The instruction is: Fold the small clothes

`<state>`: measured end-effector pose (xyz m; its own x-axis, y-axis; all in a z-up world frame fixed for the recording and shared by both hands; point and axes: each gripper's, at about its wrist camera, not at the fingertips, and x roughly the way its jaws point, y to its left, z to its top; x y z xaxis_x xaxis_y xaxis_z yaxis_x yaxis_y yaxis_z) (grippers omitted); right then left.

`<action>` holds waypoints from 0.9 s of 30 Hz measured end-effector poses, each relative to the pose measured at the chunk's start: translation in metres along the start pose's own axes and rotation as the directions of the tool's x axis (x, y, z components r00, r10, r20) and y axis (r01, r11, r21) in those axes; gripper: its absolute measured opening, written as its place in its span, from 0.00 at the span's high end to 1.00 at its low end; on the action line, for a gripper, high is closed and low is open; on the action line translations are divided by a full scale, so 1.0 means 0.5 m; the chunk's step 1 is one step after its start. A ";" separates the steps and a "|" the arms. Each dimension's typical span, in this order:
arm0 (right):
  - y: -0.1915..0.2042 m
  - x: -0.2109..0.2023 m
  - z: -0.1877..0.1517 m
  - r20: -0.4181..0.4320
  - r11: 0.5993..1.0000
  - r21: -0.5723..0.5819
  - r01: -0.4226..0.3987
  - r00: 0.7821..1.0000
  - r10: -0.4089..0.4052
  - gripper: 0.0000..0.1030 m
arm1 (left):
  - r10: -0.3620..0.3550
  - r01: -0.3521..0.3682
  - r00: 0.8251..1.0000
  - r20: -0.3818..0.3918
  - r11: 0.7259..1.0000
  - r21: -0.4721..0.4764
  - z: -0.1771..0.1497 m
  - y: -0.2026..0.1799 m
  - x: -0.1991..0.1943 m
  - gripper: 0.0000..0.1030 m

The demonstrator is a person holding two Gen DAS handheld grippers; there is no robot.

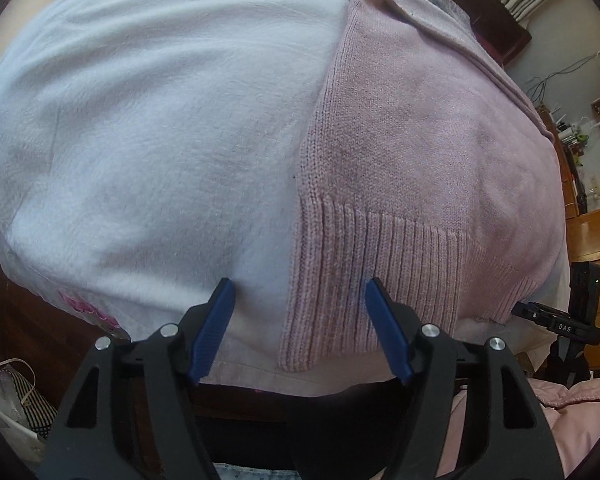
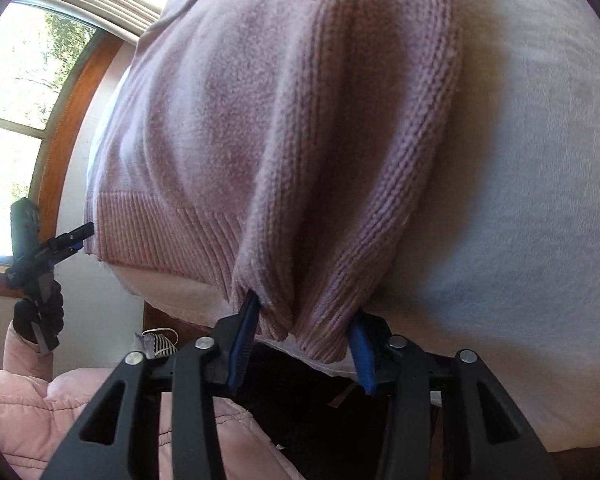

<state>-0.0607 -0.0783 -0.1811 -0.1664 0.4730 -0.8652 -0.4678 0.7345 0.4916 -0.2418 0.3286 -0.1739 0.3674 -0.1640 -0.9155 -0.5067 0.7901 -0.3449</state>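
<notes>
A pink knit sweater (image 1: 412,152) lies spread on a white fleece blanket (image 1: 148,120). My left gripper (image 1: 299,284) is open, and the left corner of the sweater's ribbed hem (image 1: 340,312) lies between its blue pads, just below them. In the right wrist view a thick bunched fold of the sweater (image 2: 300,200) fills the gap of my right gripper (image 2: 304,320), which is shut on it. The fold rises as a ridge above the flat part. The left gripper (image 2: 74,238) shows there at the hem's far corner, held by a gloved hand (image 2: 40,312).
The blanket (image 2: 520,200) drapes over a dark wooden bed edge (image 1: 28,320). A pink padded jacket (image 2: 40,408) is close below the grippers. A striped bag (image 1: 24,400) sits low on the left. A window (image 2: 16,80) and wooden furniture (image 1: 592,240) border the room.
</notes>
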 end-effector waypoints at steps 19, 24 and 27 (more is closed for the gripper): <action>0.073 -0.196 0.009 0.235 0.953 -0.046 -0.299 0.924 0.301 0.84 | -0.379 0.382 0.922 0.076 0.923 -0.032 0.065 -0.050 -0.090 0.92; 0.064 -0.265 0.055 0.336 0.943 -0.028 -0.330 0.886 0.320 0.84 | -0.375 0.368 0.917 0.133 0.927 0.073 0.127 -0.092 -0.147 0.92; 0.049 -0.299 0.096 0.383 0.943 -0.011 -0.333 0.869 0.312 0.84 | -0.376 0.361 0.912 0.163 0.926 0.112 0.182 -0.101 -0.157 0.92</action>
<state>-0.0057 -0.1075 -0.0350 0.0422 0.8267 -0.5611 -0.3949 0.5297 0.7507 -0.1740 0.3552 -0.0655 0.6525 -0.3503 -0.6719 -0.2490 0.7383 -0.6268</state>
